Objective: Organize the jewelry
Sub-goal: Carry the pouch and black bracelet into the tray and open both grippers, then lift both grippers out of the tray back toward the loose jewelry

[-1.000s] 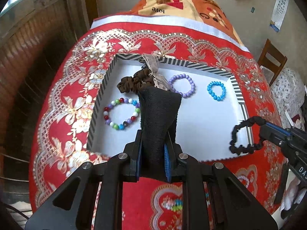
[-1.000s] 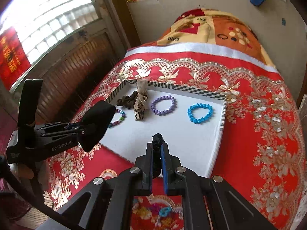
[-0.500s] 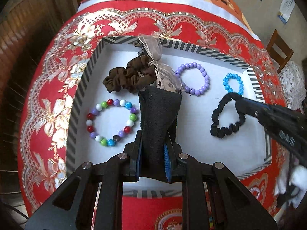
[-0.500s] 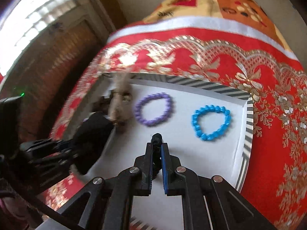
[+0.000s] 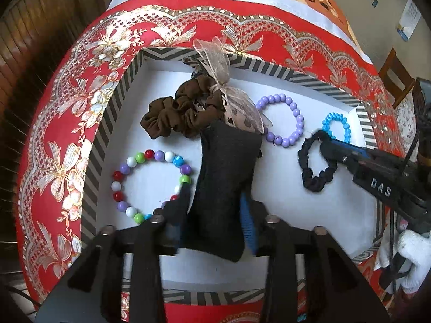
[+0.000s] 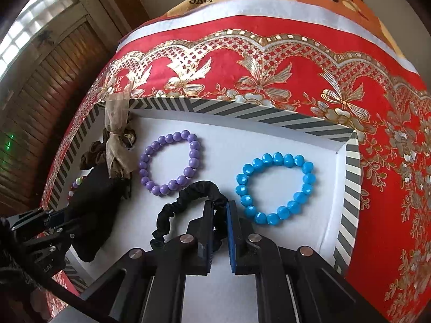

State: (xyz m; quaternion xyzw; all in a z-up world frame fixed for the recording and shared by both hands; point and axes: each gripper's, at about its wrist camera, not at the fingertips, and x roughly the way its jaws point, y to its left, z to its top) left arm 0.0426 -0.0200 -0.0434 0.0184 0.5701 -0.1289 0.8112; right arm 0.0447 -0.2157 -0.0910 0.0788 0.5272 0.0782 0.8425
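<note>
A white tray with a striped rim (image 5: 107, 123) (image 6: 242, 111) holds the jewelry. My left gripper (image 5: 215, 202) hangs over its near left part. Its jaws are opening, and a black cloth piece (image 5: 226, 167) (image 6: 91, 202) stands loosely between them. My right gripper (image 6: 219, 206) (image 5: 323, 145) is low over the tray floor. Its jaws are opening too, with a strand of the black scrunchie (image 6: 172, 210) (image 5: 315, 183) in the gap. That scrunchie lies between the purple bead bracelet (image 6: 194, 158) and the blue bead bracelet (image 6: 272, 218).
A brown scrunchie with a sheer ribbon (image 5: 175, 113) and a multicoloured bead bracelet (image 5: 129, 161) lie in the tray's left half. A red and gold tablecloth (image 6: 377, 123) surrounds the tray. A white-gloved hand (image 5: 414, 253) holds the right gripper. A wooden chair (image 5: 396, 75) stands far right.
Both grippers came down into the tray. The black scrunchie went from hanging beside the tray to lying on its floor. Both pairs of jaws have spread apart.
</note>
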